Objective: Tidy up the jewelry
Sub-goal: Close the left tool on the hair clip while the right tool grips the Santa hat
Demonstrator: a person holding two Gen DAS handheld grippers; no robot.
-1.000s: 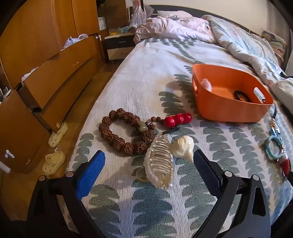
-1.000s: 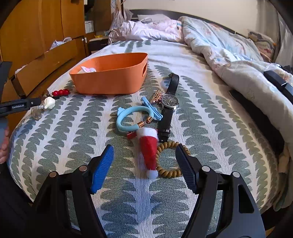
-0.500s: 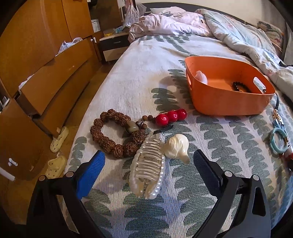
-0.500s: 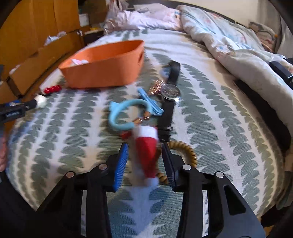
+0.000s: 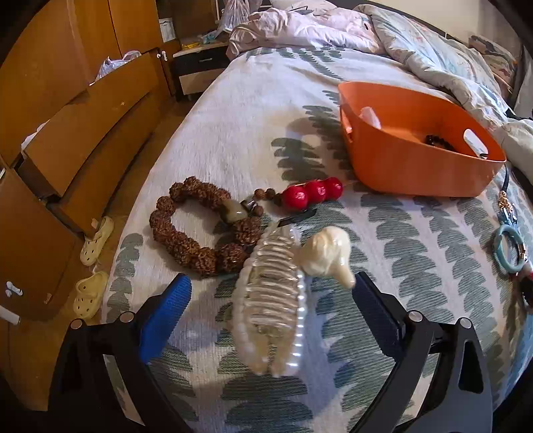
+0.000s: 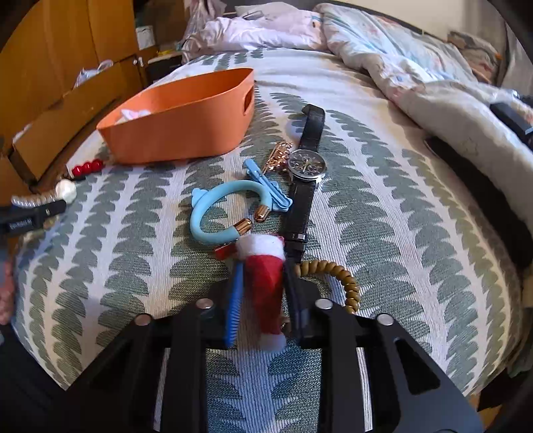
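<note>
While the left gripper (image 5: 271, 296) hovers low over a leaf-patterned bedspread (image 5: 233, 110), its jaws stand wide apart with a pearly hair claw (image 5: 268, 306) lying between them, touched by neither pad. Just beyond the claw sit a cream shell-like ornament (image 5: 328, 254), a brown bead bracelet (image 5: 200, 229) and three red beads (image 5: 313, 195). Farther right, an orange basket (image 5: 413, 173) holds a dark bead string (image 5: 438, 141) and something white (image 5: 368, 115). A blue bangle (image 5: 508, 248) lies at the right edge. Wooden drawers (image 5: 86, 133) and pale clogs (image 5: 91, 266) line the floor to the left; rumpled bedding (image 5: 333, 30) fills the far end.

From the right wrist, the right gripper (image 6: 263, 299) is closing on a red Santa-hat clip (image 6: 263, 286), its pads already pressed against the hat's sides. A coiled tan hair tie (image 6: 346, 283) curls just right of the jaws, partly hidden behind them. Beyond lie the blue bangle (image 6: 213, 213), a blue clip (image 6: 266, 186), a rose-gold chain piece (image 6: 278, 155) and a black-strapped watch (image 6: 306, 163), its dial markings too small to read. The basket (image 6: 180, 130) stands far left. At the left edge, the other gripper's black finger (image 6: 31, 218) carries small white lettering too blurred to read.
</note>
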